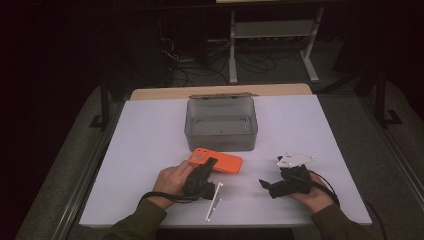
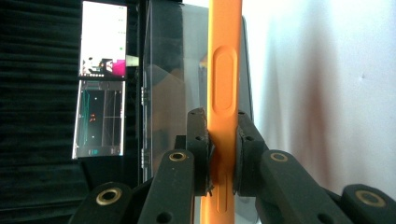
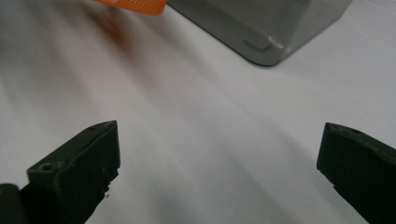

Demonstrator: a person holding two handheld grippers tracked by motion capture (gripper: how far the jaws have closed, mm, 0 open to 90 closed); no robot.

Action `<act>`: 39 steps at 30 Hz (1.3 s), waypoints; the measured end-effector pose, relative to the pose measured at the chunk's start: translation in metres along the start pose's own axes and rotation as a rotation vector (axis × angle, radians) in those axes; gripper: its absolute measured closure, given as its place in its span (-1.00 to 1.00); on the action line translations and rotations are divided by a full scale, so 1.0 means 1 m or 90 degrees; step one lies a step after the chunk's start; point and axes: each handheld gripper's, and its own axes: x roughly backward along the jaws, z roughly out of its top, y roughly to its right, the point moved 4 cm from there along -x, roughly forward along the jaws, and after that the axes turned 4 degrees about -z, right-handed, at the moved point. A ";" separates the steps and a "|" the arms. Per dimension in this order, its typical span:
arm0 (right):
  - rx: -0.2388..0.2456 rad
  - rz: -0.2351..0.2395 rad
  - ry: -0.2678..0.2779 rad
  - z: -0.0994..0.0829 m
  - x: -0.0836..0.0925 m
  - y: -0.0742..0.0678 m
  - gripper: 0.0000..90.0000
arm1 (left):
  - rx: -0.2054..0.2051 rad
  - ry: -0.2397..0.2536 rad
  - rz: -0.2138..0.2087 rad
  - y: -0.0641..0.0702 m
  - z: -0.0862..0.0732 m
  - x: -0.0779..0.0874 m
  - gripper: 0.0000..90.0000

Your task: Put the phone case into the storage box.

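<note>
A person is sitting at the near side of a white table, holding a black gripper in each hand. The left gripper is squeezing an orange phone case, and its two pads are pressing on the case from both sides. In the left gripper view the orange case is standing on its thin edge between the black pads, and a long button shape is showing on that edge. The case is sitting near the middle of the table, just in front of a grey see-through box, on the near side of it. The box is open at the top, and it is sitting toward the far middle of the table. The right gripper is resting low over the table at the near right, well apart from the case. Its jaws are standing wide open with nothing between them, and in the right gripper view the bare white table is showing between the two black tips. A corner of the grey box and a bit of the orange case are showing at the far edge of that view. A thin white strip is lying on the table near the left hand, between the two grippers. The right hand is holding its gripper from the near side.
</note>
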 end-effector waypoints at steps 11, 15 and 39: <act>0.005 0.002 0.002 0.001 -0.001 -0.002 -1.00 | 0.044 0.015 -0.010 -0.004 -0.001 0.002 0.77; 0.009 0.001 0.000 0.001 -0.001 -0.002 -1.00 | 0.068 0.022 -0.018 -0.006 -0.003 0.002 0.77; 0.009 -0.001 0.002 0.001 -0.001 -0.002 -1.00 | 0.219 0.060 -0.081 -0.019 -0.015 0.001 0.77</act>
